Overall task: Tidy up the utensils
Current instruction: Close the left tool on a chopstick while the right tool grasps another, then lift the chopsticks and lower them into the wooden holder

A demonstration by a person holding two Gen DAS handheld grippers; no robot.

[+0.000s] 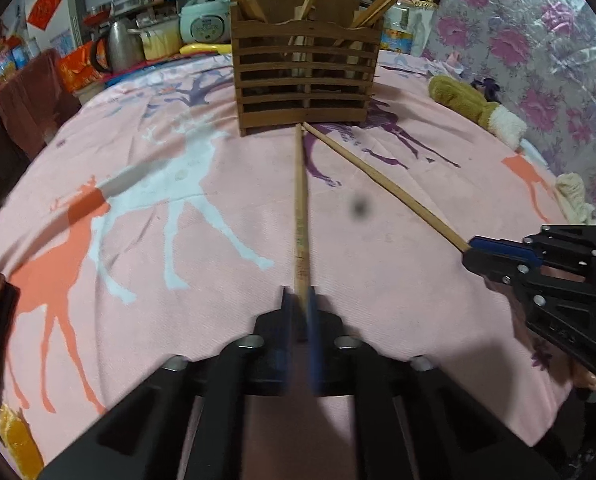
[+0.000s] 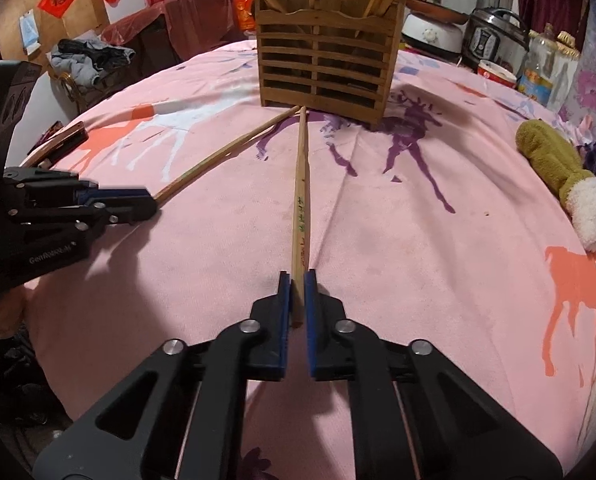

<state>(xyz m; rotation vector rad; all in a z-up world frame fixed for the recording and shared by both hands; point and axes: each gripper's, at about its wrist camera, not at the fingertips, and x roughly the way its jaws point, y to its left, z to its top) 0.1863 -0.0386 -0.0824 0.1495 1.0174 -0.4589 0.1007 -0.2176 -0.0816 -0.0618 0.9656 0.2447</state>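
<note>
Left gripper (image 1: 299,300): clenched on the thick end of 1 wooden chopstick, which runs straight ahead of its blue pads (image 1: 315,320).
Left chopstick (image 1: 301,216): lies on the pink deer-print cloth (image 1: 202,312); its thin tip sits at the foot of the slatted wooden holder (image 1: 303,80), far ahead of the pads.
Right gripper (image 2: 296,280): clamped on the thick end of the other chopstick, which also points straight out from its pads.
Right chopstick (image 2: 299,200): printed with small green and red characters; its thin tip nearly meets the left chopstick's tip in a V at the base of the holder.
Holder: directly ahead of both tools, 2 front compartments, several chopsticks already standing in it and leaning outward.
Risk, swing: each grip is at the very end of a long stick, so I judge the far tip may sag or pivot between the pads on lifting.
Risk, collision: the 2 tips lie almost touching; raising both at once could knock 1 stick askew or out of its hold.
Risk, holder: a tip catching the front slats or the leaning chopsticks could tip the light holder or block entry.
Risk, cloth: the soft cover may snag a dragged tip.
Plush toy (image 2: 557,168): off to the right of the right tool, clear of the path.
</note>
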